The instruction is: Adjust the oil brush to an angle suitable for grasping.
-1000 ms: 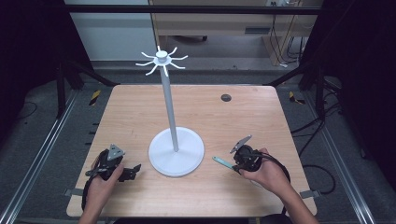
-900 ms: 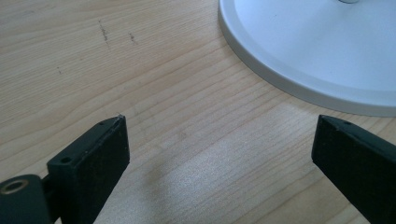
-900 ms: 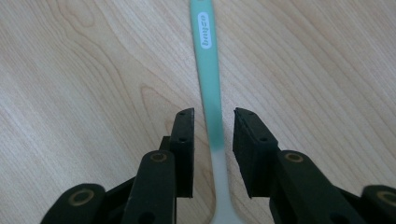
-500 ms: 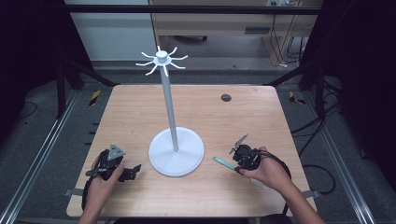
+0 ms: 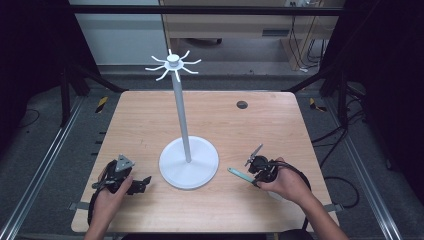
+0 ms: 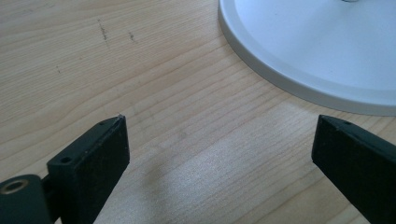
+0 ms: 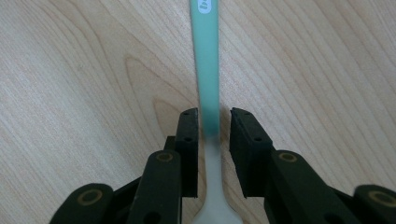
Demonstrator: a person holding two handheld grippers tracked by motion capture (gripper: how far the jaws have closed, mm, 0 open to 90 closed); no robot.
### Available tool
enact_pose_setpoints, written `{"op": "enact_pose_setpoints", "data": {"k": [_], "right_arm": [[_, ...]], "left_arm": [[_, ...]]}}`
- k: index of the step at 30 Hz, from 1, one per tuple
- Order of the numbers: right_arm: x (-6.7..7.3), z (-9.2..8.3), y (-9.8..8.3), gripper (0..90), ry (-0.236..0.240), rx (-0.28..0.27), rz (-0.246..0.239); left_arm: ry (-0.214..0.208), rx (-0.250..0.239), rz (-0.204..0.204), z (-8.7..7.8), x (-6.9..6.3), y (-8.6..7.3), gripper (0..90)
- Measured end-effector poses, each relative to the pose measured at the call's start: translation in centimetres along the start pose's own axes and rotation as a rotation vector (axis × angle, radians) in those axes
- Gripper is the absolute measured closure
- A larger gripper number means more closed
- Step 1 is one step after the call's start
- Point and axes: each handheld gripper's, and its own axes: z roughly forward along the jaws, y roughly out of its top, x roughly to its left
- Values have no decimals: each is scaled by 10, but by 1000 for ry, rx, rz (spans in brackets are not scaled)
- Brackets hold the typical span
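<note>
The right claw straddles the green spoon handle lying on the table beside the white stand — jaws not quite clenched; close squarely before lifting — left claw rests spread, empty

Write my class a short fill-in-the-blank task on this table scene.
1. The tall white metal stand rests on a round ____.
2. The right tongs straddle a slim ____ plastic handle.
3. The left tongs are wide ____ over the bare wooden table.

Missing words: base; green; open
</note>
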Motion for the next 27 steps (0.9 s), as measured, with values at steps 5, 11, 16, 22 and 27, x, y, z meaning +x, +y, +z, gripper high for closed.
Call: {"op": "enact_pose_setpoints", "data": {"k": [5, 11, 16, 22, 27], "right_arm": [[1, 2, 1, 758, 6, 15, -5], [1, 4, 1, 772, 5, 25, -13], [1, 4, 2, 786, 7, 27, -25], [1, 5, 3, 805, 3, 34, -23], [1, 6, 3, 807, 4, 39, -25]], "left_arm": [[0, 0, 0, 0, 0, 0, 38], [-1, 1, 4, 0, 0, 0, 38], [0, 0, 0, 0, 0, 0, 39], [-2, 2, 4, 0, 0, 0, 39], [-3, 2, 4, 0, 0, 0, 39]]}}
